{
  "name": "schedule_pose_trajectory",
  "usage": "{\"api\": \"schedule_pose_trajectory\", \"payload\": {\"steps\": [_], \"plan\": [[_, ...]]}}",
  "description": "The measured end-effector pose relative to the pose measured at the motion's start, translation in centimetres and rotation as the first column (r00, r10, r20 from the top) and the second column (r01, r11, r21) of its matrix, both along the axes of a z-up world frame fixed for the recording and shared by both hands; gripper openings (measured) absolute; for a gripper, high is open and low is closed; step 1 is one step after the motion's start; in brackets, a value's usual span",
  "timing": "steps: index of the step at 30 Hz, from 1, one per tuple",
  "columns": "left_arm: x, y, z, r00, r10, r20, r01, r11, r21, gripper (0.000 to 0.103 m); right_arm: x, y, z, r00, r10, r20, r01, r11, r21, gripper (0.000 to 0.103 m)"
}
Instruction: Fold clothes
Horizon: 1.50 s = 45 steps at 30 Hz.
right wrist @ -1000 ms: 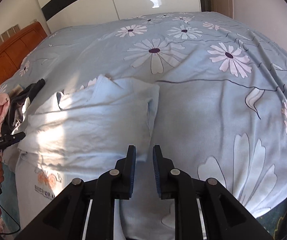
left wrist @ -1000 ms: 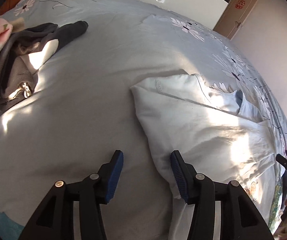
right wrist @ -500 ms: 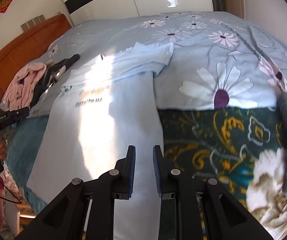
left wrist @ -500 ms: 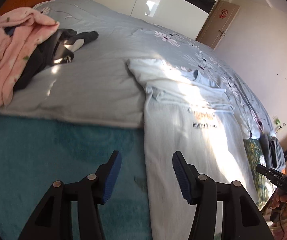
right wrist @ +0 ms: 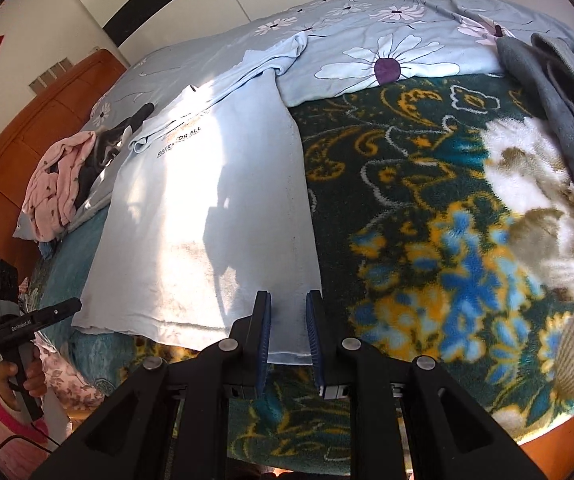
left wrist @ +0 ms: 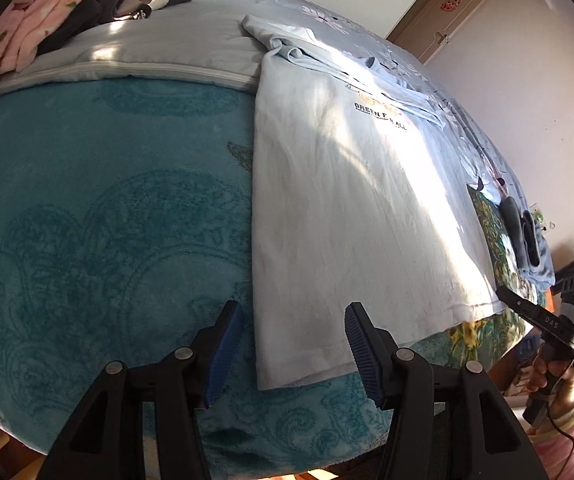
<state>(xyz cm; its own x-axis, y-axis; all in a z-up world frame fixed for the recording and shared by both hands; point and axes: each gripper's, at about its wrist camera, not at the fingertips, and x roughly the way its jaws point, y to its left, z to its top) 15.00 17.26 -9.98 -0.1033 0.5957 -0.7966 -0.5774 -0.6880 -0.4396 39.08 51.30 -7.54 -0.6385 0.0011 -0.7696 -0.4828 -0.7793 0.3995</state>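
Observation:
A light blue T-shirt (left wrist: 351, 208) (right wrist: 207, 216) lies flat and lengthwise on the bed, with dark lettering on its chest, its sleeves folded in and its hem towards me. My left gripper (left wrist: 293, 320) is open just above the hem's left corner, which shows between the blue pads (left wrist: 357, 340). My right gripper (right wrist: 289, 300) hovers over the hem's right corner; its jaws are narrowly apart and opening, and they are not pressing the cloth. Each gripper also shows in the other view: the right gripper (left wrist: 527, 308) at the right, the left gripper (right wrist: 55, 312) at the lower left, both in a person's hands.
A teal blanket (left wrist: 107, 220) lies left of the shirt and a dark floral blanket (right wrist: 427, 200) right of it. Pink and dark clothes (right wrist: 67, 176) are heaped by the wooden headboard (right wrist: 27, 128). Grey garments (right wrist: 559, 80) lie at the far right.
Both grippers have drawn back from the shirt's folded sleeve end to its hem at the near bed edge. The right jaws have parted a little.

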Motion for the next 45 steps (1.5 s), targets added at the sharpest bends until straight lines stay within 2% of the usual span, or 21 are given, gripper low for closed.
{"api": "schedule_pose_trajectory", "payload": {"steps": [3,5,9,11,15,21,27,31,37,38,39,41,42,45], "plan": [[0.2,0.0,-0.2,0.999,-0.017,0.038,0.016,1.0,0.022,0.057,0.0,-0.4,0.0,1.0,0.011,-0.017,-0.012,1.0,-0.016,0.024],[0.5,0.0,-0.3,0.999,-0.022,0.035,0.022,1.0,0.017,0.057,0.3,-0.3,0.0,1.0,0.011,-0.024,-0.011,1.0,-0.021,0.024],[0.4,-1.0,-0.7,0.997,0.003,0.074,-0.007,0.999,0.054,0.057,2.1,1.4,0.0,0.998,-0.063,-0.031,0.061,0.997,-0.039,0.024],[0.4,-1.1,-0.8,0.997,0.005,0.08,-0.01,0.998,0.057,0.057,2.6,2.0,-0.4,0.996,-0.083,-0.038,0.079,0.994,-0.079,0.024],[0.2,-1.1,-0.9,0.995,0.019,0.094,-0.025,0.997,0.068,0.055,2.0,1.6,-0.5,0.995,-0.08,-0.065,0.073,0.991,-0.109,0.037],[0.4,-0.8,-0.9,0.994,0.015,0.107,-0.025,0.995,0.099,0.055,0.9,0.6,-0.7,0.996,-0.038,-0.075,0.029,0.993,-0.118,0.036],[0.2,-1.0,-1.3,0.99,0.02,0.139,-0.039,0.99,0.136,0.055,3.0,1.7,-1.2,0.99,-0.105,-0.093,0.087,0.98,-0.179,0.034],[0.1,-0.7,-1.3,0.99,0.016,0.143,-0.036,0.99,0.14,0.054,2.3,1.8,-1.4,0.989,-0.121,-0.09,0.102,0.975,-0.196,0.037],[-0.4,-1.2,-1.7,0.983,0.046,0.179,-0.074,0.985,0.153,0.038,1.2,1.6,-1.4,0.989,-0.093,-0.115,0.065,0.973,-0.221,0.034],[-0.5,-1.3,-1.8,0.981,0.051,0.185,-0.081,0.984,0.156,0.032,1.2,1.7,-1.4,0.988,-0.096,-0.12,0.067,0.971,-0.228,0.031],[-0.6,-1.4,-1.8,0.98,0.056,0.191,-0.088,0.983,0.161,0.023,1.2,1.8,-1.5,0.987,-0.102,-0.121,0.071,0.969,-0.238,0.021],[-0.7,-1.6,-2.0,0.978,0.065,0.197,-0.099,0.981,0.164,0.013,1.1,2.0,-1.7,0.987,-0.109,-0.115,0.078,0.966,-0.245,0.011],[-0.8,-1.6,-2.0,0.978,0.07,0.196,-0.103,0.981,0.162,0.008,1.1,1.9,-1.6,0.988,-0.108,-0.113,0.078,0.967,-0.243,0.009],[-0.8,-1.9,-2.0,0.98,0.077,0.185,-0.107,0.981,0.159,0.004,0.8,1.5,-1.2,0.99,-0.095,-0.105,0.07,0.974,-0.218,0.005]]}}
